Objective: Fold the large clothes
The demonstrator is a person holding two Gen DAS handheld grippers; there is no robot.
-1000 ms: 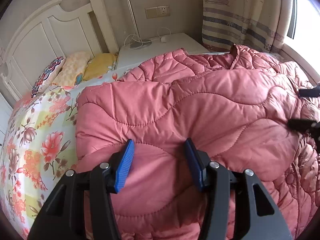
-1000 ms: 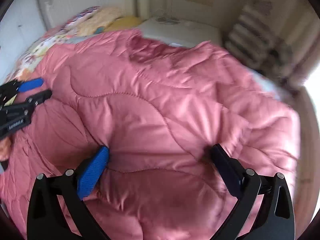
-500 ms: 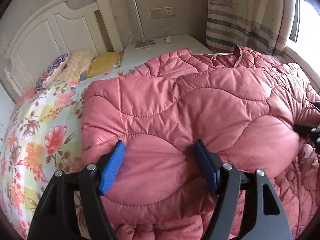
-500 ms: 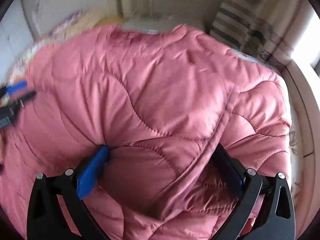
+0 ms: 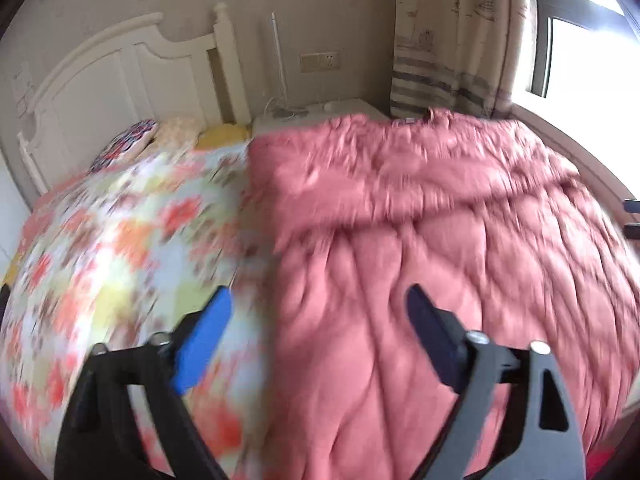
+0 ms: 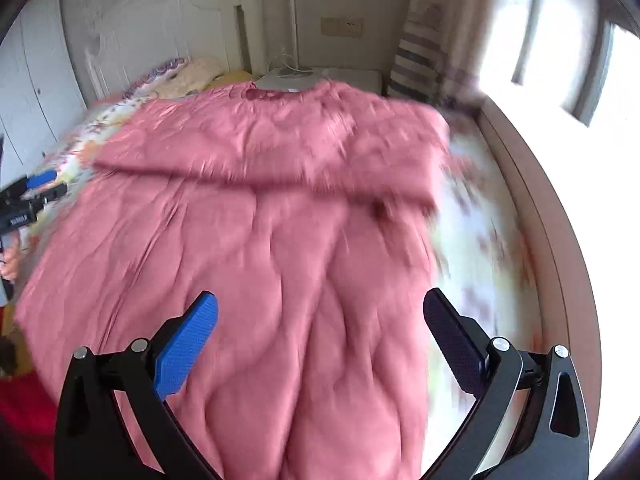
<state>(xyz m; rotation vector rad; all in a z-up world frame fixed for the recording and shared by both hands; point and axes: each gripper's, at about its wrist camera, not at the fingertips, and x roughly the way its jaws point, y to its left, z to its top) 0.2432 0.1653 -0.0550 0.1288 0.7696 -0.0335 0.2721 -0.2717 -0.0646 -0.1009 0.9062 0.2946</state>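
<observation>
A large pink quilted coat [image 5: 420, 240] lies spread on the bed, with a folded band across its far part; it also shows in the right wrist view [image 6: 272, 220]. My left gripper [image 5: 318, 324] is open and empty, raised over the coat's left edge. My right gripper [image 6: 320, 324] is open and empty, raised above the coat's near half. The left gripper also shows at the left edge of the right wrist view [image 6: 38, 188]. Both views are blurred by motion.
The bed has a floral sheet [image 5: 120, 248], pillows [image 5: 176, 136] and a white headboard [image 5: 120, 80]. A white nightstand [image 5: 320, 114] stands beyond the coat. A curtain [image 5: 452, 40] and window [image 5: 580, 40] are at the right. A wooden bed edge [image 6: 532, 200] runs along the right.
Both grippers have let go of the coat, opened wider and pulled back and up. The coat now lies flat on the bed with its far part folded over.
</observation>
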